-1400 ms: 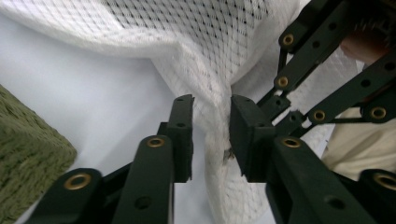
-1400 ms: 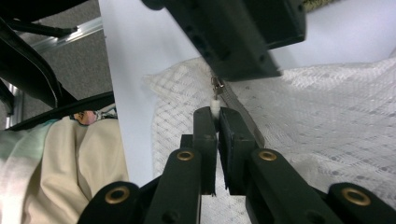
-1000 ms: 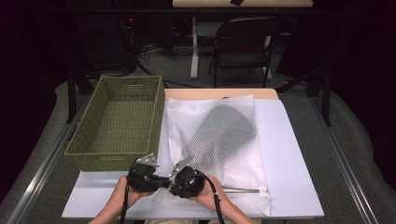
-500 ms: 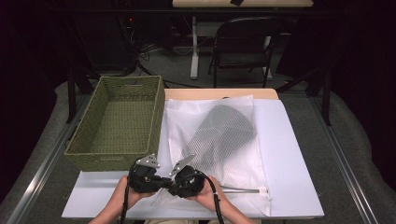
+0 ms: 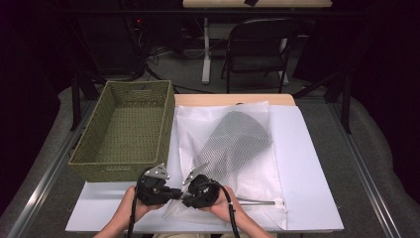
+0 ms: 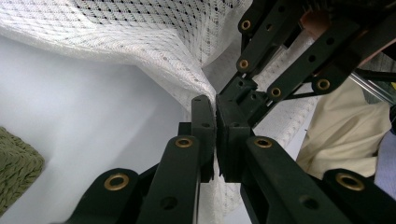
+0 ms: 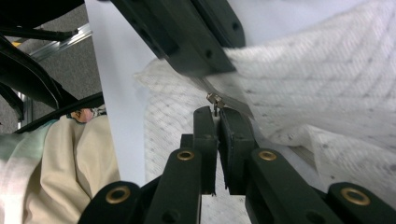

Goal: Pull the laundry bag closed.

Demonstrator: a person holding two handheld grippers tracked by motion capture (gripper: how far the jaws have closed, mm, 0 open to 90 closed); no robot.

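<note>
A white mesh laundry bag (image 5: 198,126) lies flat on the white tabletop with a dark garment (image 5: 242,136) inside it. Both grippers meet nose to nose at the bag's near left corner. My left gripper (image 5: 175,192) is shut on the mesh at that corner; in the left gripper view the fabric (image 6: 187,79) runs into its closed tips (image 6: 215,100). My right gripper (image 5: 185,194) is shut on the small metal zipper pull (image 7: 214,99), pinched at its tips (image 7: 216,112). The corner is lifted slightly off the table. The zipper (image 5: 255,202) runs right along the bag's near edge.
A green woven basket (image 5: 81,156) stands at the left on the table, close beside the bag and just beyond my left gripper. The white tabletop (image 5: 307,163) extends to the right of the bag. A folding chair (image 5: 257,44) stands beyond the far edge.
</note>
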